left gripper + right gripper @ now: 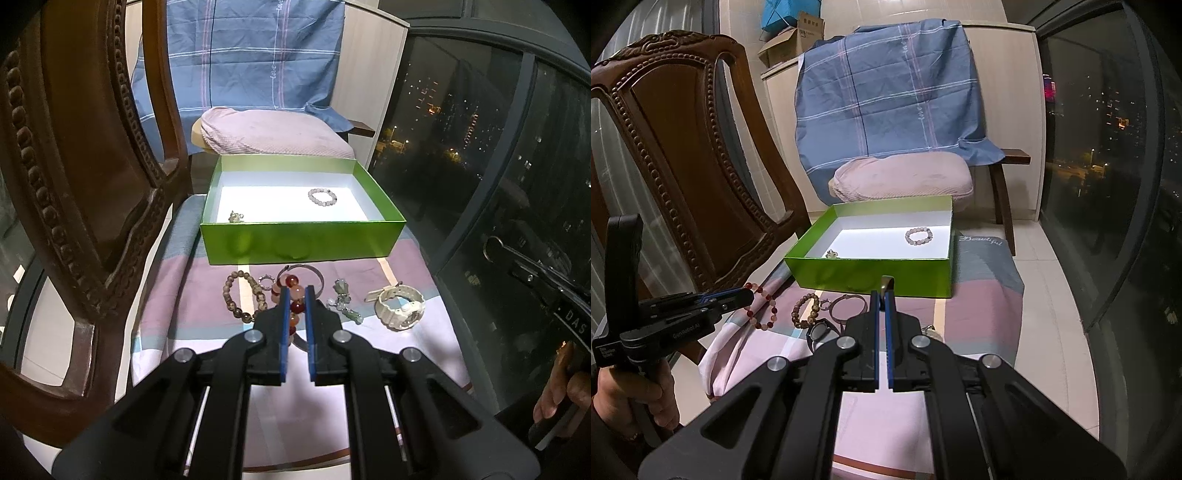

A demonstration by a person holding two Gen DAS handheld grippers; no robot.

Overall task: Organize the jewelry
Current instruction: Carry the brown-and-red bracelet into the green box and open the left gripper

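Red-and-pink bead bracelet (295, 301): large round beads, pinched between the left gripper (296, 291) fingers, hanging loose from their tips.

Green box (303, 242): open, white inside, just beyond both tongs; holds a pale bead bracelet (324, 196) far right and a small charm (235, 217) near left.

Brown bead bracelet (242, 297): flat, left of the left tongs.

White watch (399, 306): curled, to their right.

One green box (303, 240), two watches (400, 308) (820, 332), three bead bracelets (323, 196) (240, 299) (761, 306).
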